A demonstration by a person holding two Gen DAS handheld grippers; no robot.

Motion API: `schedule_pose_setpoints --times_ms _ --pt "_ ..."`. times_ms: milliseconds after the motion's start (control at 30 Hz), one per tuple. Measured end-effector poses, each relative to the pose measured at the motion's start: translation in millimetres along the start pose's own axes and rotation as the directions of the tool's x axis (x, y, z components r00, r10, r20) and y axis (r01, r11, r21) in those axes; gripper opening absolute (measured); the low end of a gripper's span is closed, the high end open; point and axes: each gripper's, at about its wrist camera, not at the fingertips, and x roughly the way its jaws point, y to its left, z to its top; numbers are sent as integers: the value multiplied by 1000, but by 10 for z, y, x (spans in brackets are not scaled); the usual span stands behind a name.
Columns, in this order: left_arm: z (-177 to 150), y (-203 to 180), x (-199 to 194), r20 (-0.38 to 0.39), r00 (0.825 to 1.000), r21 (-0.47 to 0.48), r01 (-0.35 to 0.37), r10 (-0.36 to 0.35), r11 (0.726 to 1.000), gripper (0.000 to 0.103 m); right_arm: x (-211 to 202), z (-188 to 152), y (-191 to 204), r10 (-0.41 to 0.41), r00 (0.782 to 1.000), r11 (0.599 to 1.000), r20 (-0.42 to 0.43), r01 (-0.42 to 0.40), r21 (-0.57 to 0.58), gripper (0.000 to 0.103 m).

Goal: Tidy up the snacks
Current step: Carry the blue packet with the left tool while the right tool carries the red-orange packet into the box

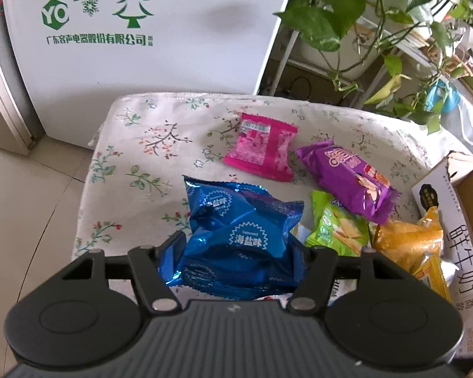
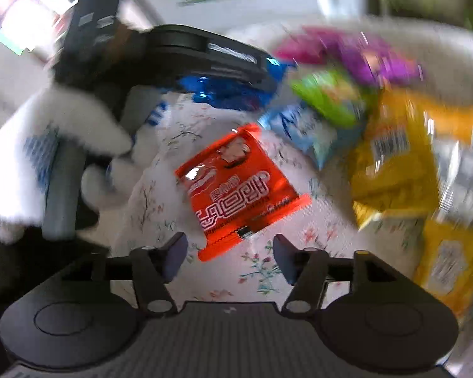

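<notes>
My left gripper [image 1: 239,249] is shut on a shiny blue snack pack [image 1: 239,230] and holds it over the floral cloth [image 1: 142,145]. Beyond it lie a pink pack [image 1: 261,148], a purple pack [image 1: 350,179], a green pack [image 1: 337,230] and a yellow pack [image 1: 410,245]. My right gripper [image 2: 230,255] is open with a red snack pack [image 2: 236,189] lying on the cloth just ahead of its fingers, apart from them. The right wrist view is blurred; the left gripper [image 2: 205,60] with the blue pack [image 2: 230,91] shows at upper left.
A cardboard box [image 1: 457,236] stands at the right edge of the cloth. A white appliance [image 1: 142,47] stands behind, plants [image 1: 378,25] at back right. In the right wrist view lie a light blue pack [image 2: 309,129], green [image 2: 328,94], purple [image 2: 375,56] and yellow packs [image 2: 394,157].
</notes>
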Motion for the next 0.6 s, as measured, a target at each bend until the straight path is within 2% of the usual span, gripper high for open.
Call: schedule_pose_setpoints --times_ms 100,167,200,367,600 --pt "-1 60 -64 11 1000 -19 -11 11 1000 65 -53 18 41 -76 995 994 59 81 -78 73" --pt "11 91 -92 19 1000 -34 -16 16 999 65 -35 74 13 -62 993 994 105 71 -85 76" --pt "21 106 -99 20 1000 -41 -14 15 999 65 -11 92 20 -51 991 994 121 62 -91 81" --pt "30 149 -77 4 1000 -60 -10 10 998 65 207 151 152 -25 992 984 125 47 -171 92" --pt "26 154 47 -32 999 -60 -41 39 997 65 494 179 284 -90 989 964 118 116 -240 99"
